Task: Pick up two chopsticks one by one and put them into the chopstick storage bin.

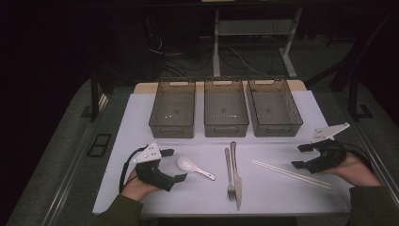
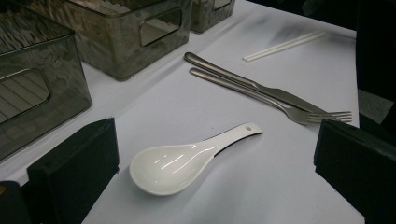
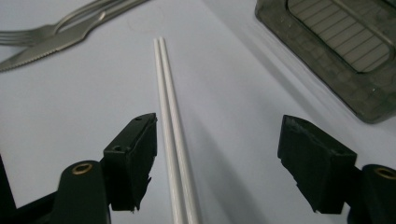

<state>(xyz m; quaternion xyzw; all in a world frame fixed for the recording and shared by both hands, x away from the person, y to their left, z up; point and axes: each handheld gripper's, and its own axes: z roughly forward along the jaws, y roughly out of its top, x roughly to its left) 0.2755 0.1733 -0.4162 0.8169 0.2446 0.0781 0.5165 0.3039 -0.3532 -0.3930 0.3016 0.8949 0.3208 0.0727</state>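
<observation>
R gripper [image 3: 217, 163] jaws part-open round chopsticks [image 3: 170, 135], no contact; L gripper [image 2: 219, 168] wide, straddling spoon [image 2: 187, 161]; risk: off-centre sticks may roll/split on closing

A white ceramic soup spoon [image 1: 193, 167] lies flat on the white table cover, bowl up, glossy and empty. Its bowl sits toward the left side of the table and its short handle, pierced by a small hole near the end, runs off toward the right and the near edge. It lies well apart from everything around it.

A pair of white chopsticks [image 1: 291, 174] lies at the right side of the table. The two thin, straight sticks rest side by side, touching along their length and parallel, slanting from the middle of the table down toward the near right corner.
</observation>
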